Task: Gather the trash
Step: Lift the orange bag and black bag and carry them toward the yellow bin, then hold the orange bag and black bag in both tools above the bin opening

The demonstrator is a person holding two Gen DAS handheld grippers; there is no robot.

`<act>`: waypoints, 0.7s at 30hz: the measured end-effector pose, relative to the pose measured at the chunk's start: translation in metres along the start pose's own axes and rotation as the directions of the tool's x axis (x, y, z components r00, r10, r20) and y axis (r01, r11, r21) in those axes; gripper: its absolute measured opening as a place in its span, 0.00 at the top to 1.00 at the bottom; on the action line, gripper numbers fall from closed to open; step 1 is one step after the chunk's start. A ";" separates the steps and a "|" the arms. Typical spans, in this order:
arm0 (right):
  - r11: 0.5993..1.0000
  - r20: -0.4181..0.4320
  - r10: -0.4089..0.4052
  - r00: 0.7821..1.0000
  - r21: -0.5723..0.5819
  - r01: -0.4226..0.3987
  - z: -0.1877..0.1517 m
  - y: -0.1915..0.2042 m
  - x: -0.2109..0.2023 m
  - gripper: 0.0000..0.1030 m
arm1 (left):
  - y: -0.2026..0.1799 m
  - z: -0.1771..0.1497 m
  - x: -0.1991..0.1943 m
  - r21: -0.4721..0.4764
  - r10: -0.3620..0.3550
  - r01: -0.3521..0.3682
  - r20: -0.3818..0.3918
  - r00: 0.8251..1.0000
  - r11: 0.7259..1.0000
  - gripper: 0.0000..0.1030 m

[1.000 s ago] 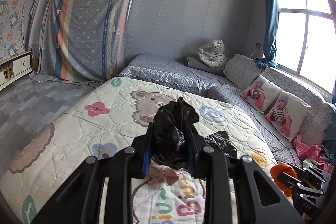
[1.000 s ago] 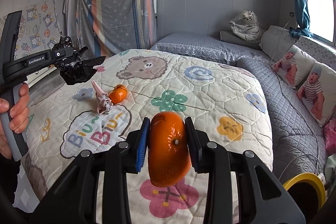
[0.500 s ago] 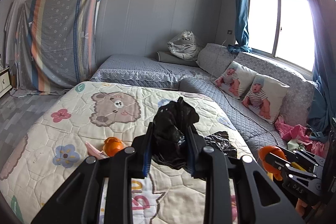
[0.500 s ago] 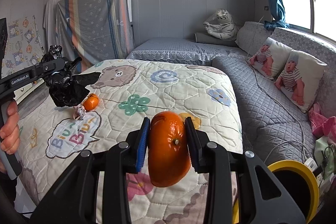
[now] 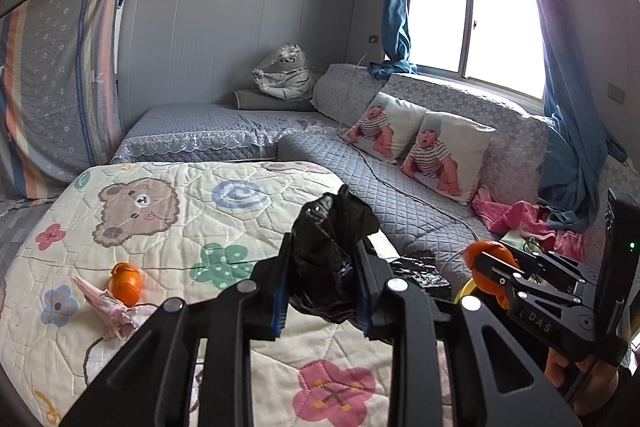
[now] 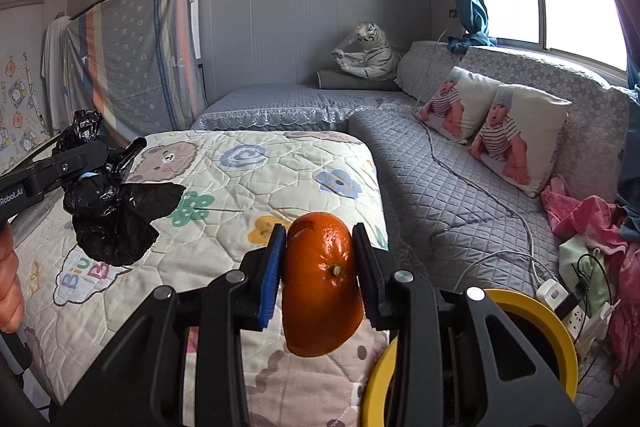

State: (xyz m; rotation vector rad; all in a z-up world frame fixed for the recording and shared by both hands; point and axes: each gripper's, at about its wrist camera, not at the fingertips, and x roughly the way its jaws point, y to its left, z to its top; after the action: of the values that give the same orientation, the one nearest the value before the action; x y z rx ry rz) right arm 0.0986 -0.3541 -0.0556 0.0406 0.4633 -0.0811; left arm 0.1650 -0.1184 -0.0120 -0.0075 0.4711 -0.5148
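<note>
So both grippers are loaded. The left gripper (image 5: 320, 283) has its jaws pinched on a crumpled black plastic bag (image 5: 332, 239), glossy and wrinkly, bunched into a wad that pokes up above the fingers and droops below them. From the right wrist view you can see that same bag (image 6: 112, 215) hanging in the air over the quilt (image 6: 248, 179), with a flap sticking out sideways.

The right gripper (image 6: 320, 275) is clamped on an orange peel (image 6: 322, 283), bright orange, shiny, domed, with the little stem nub facing the camera. It's held up near the edge of the bed, right beside a bin with a yellow rim (image 6: 540, 311) just below and to the right.

Left on the quilt: another bit of orange peel (image 5: 126, 281) touching a scrunched pink tissue (image 5: 106, 307), near the cartoon flower print.
</note>
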 end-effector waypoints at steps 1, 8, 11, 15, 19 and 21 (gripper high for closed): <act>1.000 0.001 -0.014 1.000 0.006 0.014 -0.002 -0.005 -0.001 0.69 | -0.004 0.000 0.002 0.008 -0.010 0.010 -0.003 1.000 1.000 0.76; 0.994 -0.010 -0.100 0.995 0.053 0.100 -0.012 -0.042 -0.006 0.69 | -0.034 0.002 0.012 0.055 -0.075 0.076 -0.017 0.997 0.996 0.76; 0.987 -0.015 -0.139 0.990 0.073 0.140 -0.016 -0.057 -0.009 0.69 | -0.049 0.002 0.017 0.080 -0.102 0.104 -0.026 0.994 0.991 0.76; 0.977 -0.027 -0.182 0.983 0.106 0.184 -0.020 -0.079 -0.013 0.69 | -0.067 0.001 0.025 0.106 -0.138 0.142 -0.044 0.989 0.984 0.76; 0.966 -0.034 -0.223 0.974 0.128 0.225 -0.026 -0.099 -0.017 0.69 | -0.086 -0.002 0.031 0.133 -0.169 0.176 -0.059 0.984 0.975 0.76; 0.960 -0.037 -0.244 0.969 0.133 0.247 -0.028 -0.107 -0.019 0.69 | -0.094 -0.004 0.033 0.146 -0.184 0.191 -0.066 0.981 0.971 0.76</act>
State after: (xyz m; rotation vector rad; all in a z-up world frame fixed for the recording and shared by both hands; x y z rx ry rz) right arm 0.0595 -0.4579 -0.0748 0.1185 0.4814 -0.3571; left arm 0.1444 -0.2162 -0.0181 0.1088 0.4840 -0.7374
